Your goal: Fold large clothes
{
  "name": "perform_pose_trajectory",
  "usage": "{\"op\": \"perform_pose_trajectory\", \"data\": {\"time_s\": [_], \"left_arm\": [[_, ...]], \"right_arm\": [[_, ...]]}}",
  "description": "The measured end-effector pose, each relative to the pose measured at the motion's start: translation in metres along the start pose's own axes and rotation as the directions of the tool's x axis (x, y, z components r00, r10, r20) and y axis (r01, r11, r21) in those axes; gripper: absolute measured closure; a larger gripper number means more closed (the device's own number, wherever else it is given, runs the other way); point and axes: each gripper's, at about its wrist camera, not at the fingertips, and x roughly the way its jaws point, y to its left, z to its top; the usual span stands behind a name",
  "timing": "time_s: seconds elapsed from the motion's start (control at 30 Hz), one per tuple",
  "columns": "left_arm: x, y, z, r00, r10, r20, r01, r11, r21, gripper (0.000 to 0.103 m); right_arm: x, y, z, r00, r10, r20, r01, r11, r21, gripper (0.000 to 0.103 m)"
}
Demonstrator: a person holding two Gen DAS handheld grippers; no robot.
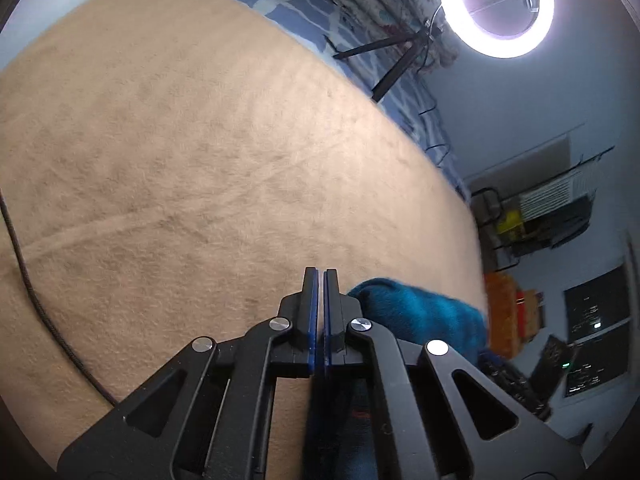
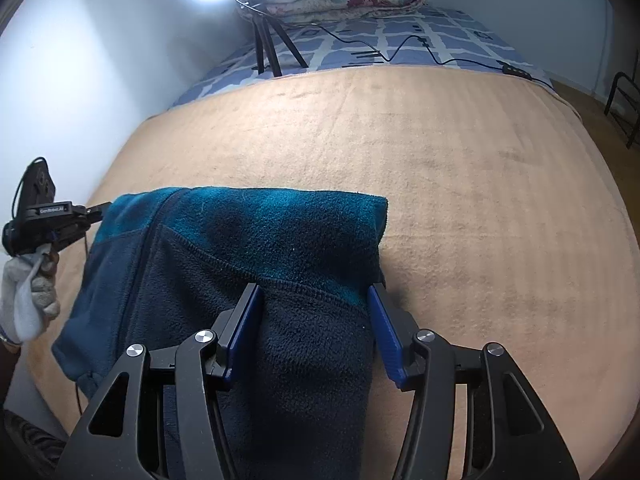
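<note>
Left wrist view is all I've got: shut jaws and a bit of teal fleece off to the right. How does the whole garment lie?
Observer: The fleece lies folded in a rough rectangle on the tan blanket, with its near part hanging toward the right wrist camera.
Operator: Where's the right gripper?
Observer: The right gripper stands astride the fleece's dark navy near part. Fabric fills the gap between its jaws, but I can't tell whether they press on it.
Operator: And my left gripper, relative to the garment?
Observer: The left gripper sits at the fleece's far left corner, with a gloved hand behind it.
</note>
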Motion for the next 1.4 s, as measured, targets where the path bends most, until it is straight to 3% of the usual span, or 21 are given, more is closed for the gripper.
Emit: {"op": "perform_pose_trajectory", "data": {"time_s": [0.07, 0.1, 0.13, 0.23, 0.27, 0.33, 0.47, 0.5, 0.53, 0.6, 0.67, 0.7, 0.77, 0.93, 1.0, 1.03, 1.07, 1.23, 1.33, 1.4], "left_arm": [[0.009, -0.005, 0.005, 0.999, -0.010, -0.048, 0.009, 1.000, -0.013, 0.075], [0.013, -0.008, 0.007, 0.998, -0.014, -0.055, 0.013, 1.000, -0.011, 0.055], [0.018, -0.011, 0.009, 0.998, -0.016, -0.061, 0.016, 1.000, -0.007, 0.051], [0.036, -0.010, 0.009, 0.993, -0.065, -0.101, 0.059, 0.996, -0.063, 0.056], [0.042, -0.007, 0.009, 0.989, -0.099, -0.113, 0.089, 0.992, -0.094, 0.073], [0.048, -0.007, 0.009, 0.982, -0.143, -0.122, 0.128, 0.984, -0.121, 0.090], [0.034, -0.030, 0.002, 0.990, -0.123, -0.073, 0.120, 0.992, -0.039, 0.097], [0.024, -0.036, -0.001, 0.991, -0.126, -0.049, 0.125, 0.992, -0.020, 0.098], [0.019, -0.039, -0.003, 0.993, -0.115, -0.030, 0.115, 0.993, -0.005, 0.098], [0.007, -0.041, -0.007, 0.999, -0.042, 0.028, 0.041, 0.998, 0.047, 0.103], [0.007, -0.031, -0.004, 0.997, 0.046, 0.065, -0.048, 0.998, 0.037, 0.103], [0.004, -0.017, 0.001, 0.994, 0.067, 0.083, -0.065, 0.998, -0.026, 0.103], [-0.001, -0.006, 0.006, 0.995, 0.047, 0.088, -0.042, 0.998, -0.057, 0.103], [-0.021, -0.029, -0.005, 0.996, 0.075, 0.055, -0.081, 0.990, 0.117, 0.103], [-0.031, -0.039, -0.015, 0.996, 0.073, 0.046, -0.079, 0.985, 0.155, 0.092], [-0.035, -0.041, -0.020, 0.997, 0.066, 0.049, -0.073, 0.984, 0.162, 0.074], [-0.038, -0.045, -0.026, 0.997, 0.057, 0.055, -0.066, 0.983, 0.169, 0.066], [-0.048, -0.077, -0.073, 0.998, 0.053, 0.027, -0.059, 0.943, 0.327, 0.066], [-0.036, -0.080, -0.107, 0.994, 0.104, -0.030, -0.084, 0.917, 0.390, 0.066], [-0.021, -0.073, -0.125, 0.982, 0.177, -0.061, -0.135, 0.895, 0.426, 0.066]], "right_arm": [[-0.006, -0.005, 0.003, 0.999, 0.036, 0.016, -0.037, 0.999, 0.028, 0.050], [-0.009, -0.008, 0.005, 0.998, 0.047, 0.028, -0.048, 0.998, 0.041, 0.050], [-0.013, -0.010, 0.007, 0.997, 0.058, 0.046, -0.060, 0.997, 0.052, 0.050], [-0.015, -0.017, 0.014, 0.997, 0.050, 0.058, -0.054, 0.996, 0.076, 0.050], [-0.013, -0.021, 0.016, 0.997, 0.045, 0.058, -0.050, 0.995, 0.089, 0.050], [-0.003, -0.030, 0.020, 0.997, 0.058, 0.042, -0.063, 0.989, 0.131, 0.044], [0.022, -0.053, 0.026, 0.983, 0.182, 0.030, -0.184, 0.943, 0.277, 0.043], [0.025, -0.052, 0.026, 0.973, 0.228, 0.037, -0.228, 0.930, 0.288, 0.052], [0.026, -0.049, 0.027, 0.967, 0.252, 0.034, -0.251, 0.929, 0.273, 0.086], [0.016, -0.036, 0.026, 0.982, 0.184, 0.046, -0.190, 0.963, 0.190, 0.089], [0.013, -0.030, 0.025, 0.992, 0.120, 0.040, -0.125, 0.982, 0.145, 0.091], [0.014, -0.030, 0.024, 0.994, 0.101, 0.038, -0.105, 0.983, 0.151, 0.092], [0.013, -0.030, 0.023, 0.995, 0.094, 0.043, -0.099, 0.983, 0.157, 0.092], [-0.006, -0.024, 0.024, 0.999, 0.035, 0.035, -0.039, 0.994, 0.105, 0.085], [-0.022, -0.020, 0.018, 0.999, 0.001, 0.046, -0.004, 0.998, 0.067, 0.085], [-0.028, -0.018, 0.015, 0.998, -0.009, 0.055, 0.006, 0.999, 0.049, 0.085], [-0.037, -0.013, 0.009, 0.998, -0.009, 0.065, 0.008, 1.000, 0.021, 0.085], [-0.053, 0.023, -0.030, 0.998, 0.034, 0.048, -0.026, 0.987, -0.159, 0.085], [-0.042, 0.036, -0.056, 0.999, 0.050, -0.010, -0.051, 0.974, -0.219, 0.085], [-0.026, 0.038, -0.071, 0.998, 0.014, -0.068, -0.030, 0.971, -0.239, 0.085]]}}
